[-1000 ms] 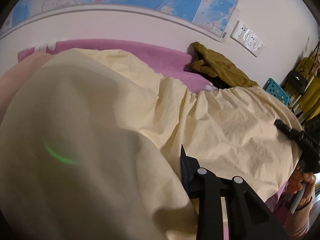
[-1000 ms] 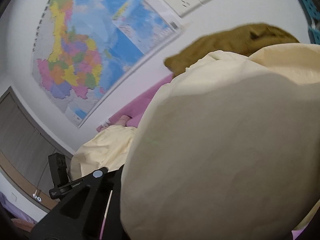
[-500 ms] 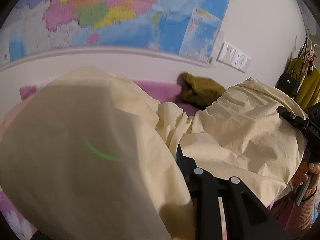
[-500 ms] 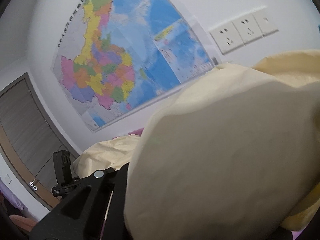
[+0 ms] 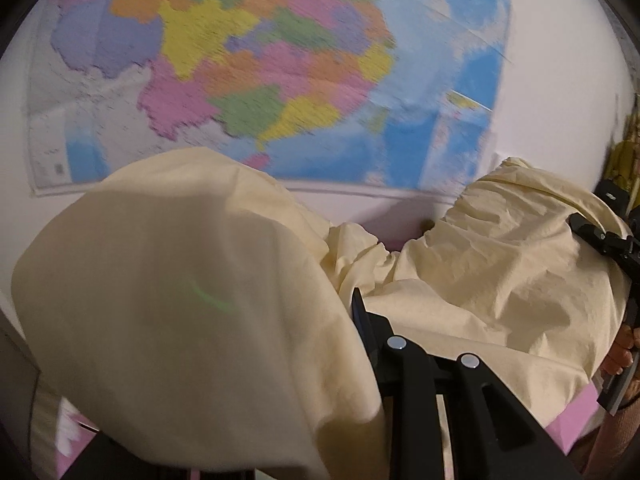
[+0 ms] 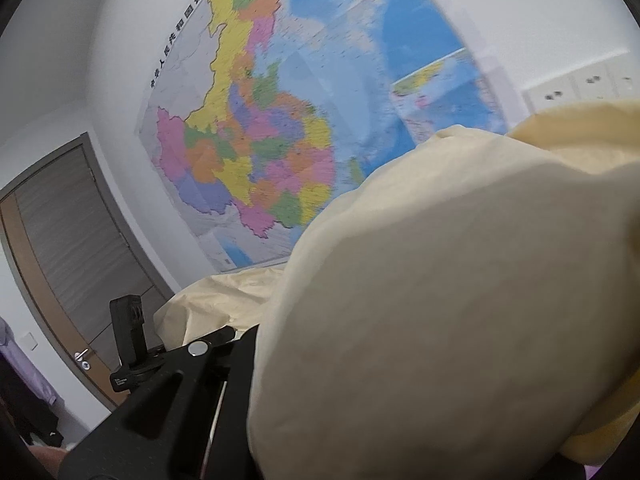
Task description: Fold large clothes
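Observation:
A large pale yellow garment (image 5: 480,280) hangs stretched between my two grippers, held up in front of the wall. In the left wrist view it drapes over my left gripper (image 5: 352,344), covering the left finger; the right finger (image 5: 364,320) shows beside the cloth. In the right wrist view the same cloth (image 6: 440,300) bulges over my right gripper (image 6: 260,344) and hides its right finger. The right gripper's body (image 5: 608,240) shows at the right edge of the left wrist view, with a hand below it. Both grippers are shut on the cloth.
A coloured wall map (image 5: 280,60) fills the wall ahead and also shows in the right wrist view (image 6: 280,140). Wall sockets (image 6: 580,84) sit to its right. A grey door (image 6: 72,248) is at the left. Pink bedding (image 5: 576,416) lies below.
Both grippers have risen and tilted upward with the cloth. The bed and the brown garment have dropped out of view, and the map now fills the upper frames.

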Demonstrator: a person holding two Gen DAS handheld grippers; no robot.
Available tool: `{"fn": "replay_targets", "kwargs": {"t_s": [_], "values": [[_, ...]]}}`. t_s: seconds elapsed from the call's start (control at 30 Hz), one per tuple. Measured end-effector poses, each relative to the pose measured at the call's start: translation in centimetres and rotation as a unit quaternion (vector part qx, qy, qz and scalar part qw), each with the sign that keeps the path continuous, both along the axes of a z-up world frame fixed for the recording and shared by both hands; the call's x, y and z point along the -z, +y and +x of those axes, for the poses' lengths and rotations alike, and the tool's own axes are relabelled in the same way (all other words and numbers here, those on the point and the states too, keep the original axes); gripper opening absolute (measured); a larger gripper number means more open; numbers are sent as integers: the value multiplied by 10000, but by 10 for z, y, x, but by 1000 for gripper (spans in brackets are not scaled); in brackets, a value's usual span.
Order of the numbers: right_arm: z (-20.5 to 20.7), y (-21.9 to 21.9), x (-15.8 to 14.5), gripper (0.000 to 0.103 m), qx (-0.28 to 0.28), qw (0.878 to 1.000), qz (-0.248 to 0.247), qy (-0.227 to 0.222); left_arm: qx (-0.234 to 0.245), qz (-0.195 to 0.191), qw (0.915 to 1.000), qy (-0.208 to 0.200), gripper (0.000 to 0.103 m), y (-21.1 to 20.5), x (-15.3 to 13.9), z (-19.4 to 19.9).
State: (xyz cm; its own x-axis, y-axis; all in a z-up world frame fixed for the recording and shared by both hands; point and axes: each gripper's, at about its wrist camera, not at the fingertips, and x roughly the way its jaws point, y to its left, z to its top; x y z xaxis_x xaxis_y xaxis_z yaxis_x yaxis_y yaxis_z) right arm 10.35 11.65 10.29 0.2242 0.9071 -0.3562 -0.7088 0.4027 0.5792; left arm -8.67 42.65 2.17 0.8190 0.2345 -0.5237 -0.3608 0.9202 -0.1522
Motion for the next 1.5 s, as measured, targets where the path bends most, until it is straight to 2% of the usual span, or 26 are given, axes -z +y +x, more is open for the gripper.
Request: {"fn": "replay_targets", "kwargs": {"t_s": [0.1,0.27,0.5,0.67,0.73,0.87,0.93,1.03,1.07,1.13,1.2,1.23,1.3,1.33,1.47,1.5], "values": [[6,26,-3,10,-172,9998,91,8,-241,166,9996,9,24,17,-9,-1],[15,72,-4,10,-433,9988,208,31,-562,207,9982,-44,24,51,-23,-3],[16,131,7,10,-788,9958,438,133,-1123,416,9928,-52,24,104,-37,-5],[12,183,22,10,-1026,9931,531,210,-1765,734,9814,163,24,140,-36,-1],[9,206,29,10,-1124,9918,537,293,-1899,698,9790,241,23,158,-36,-1],[-7,248,45,10,-1263,9901,584,170,-2215,621,9728,274,23,203,-33,-6],[-22,270,60,10,-1412,9885,520,159,-2537,627,9649,258,23,232,-29,-12],[-47,298,97,10,-1697,9851,191,211,-2901,530,9550,308,23,266,-9,-20],[-54,306,117,10,-1809,9826,22,431,-3113,535,9478,436,21,281,8,-24],[-64,315,153,13,-2050,9744,-332,861,-3269,310,9419,713,21,303,41,-29],[-74,315,185,21,-2121,9684,-750,1077,-3510,1,9304,1052,21,325,84,-38],[-76,310,193,22,-2127,9674,-811,1107,-3607,-167,9254,1151,21,334,101,-44],[-75,299,199,35,-2202,9630,-906,1265,-3651,-691,9224,1050,21,347,125,-60],[-74,294,198,41,-2264,9607,-912,1321,-3647,-793,9221,1021,22,349,130,-65],[-77,269,186,54,-2642,9490,-1077,1342,-3610,-886,9217,1107,27,355,140,-74],[-81,261,182,62,-2724,9460,-1152,1331,-3626,-920,9207,1113,27,357,141,-75]]}}
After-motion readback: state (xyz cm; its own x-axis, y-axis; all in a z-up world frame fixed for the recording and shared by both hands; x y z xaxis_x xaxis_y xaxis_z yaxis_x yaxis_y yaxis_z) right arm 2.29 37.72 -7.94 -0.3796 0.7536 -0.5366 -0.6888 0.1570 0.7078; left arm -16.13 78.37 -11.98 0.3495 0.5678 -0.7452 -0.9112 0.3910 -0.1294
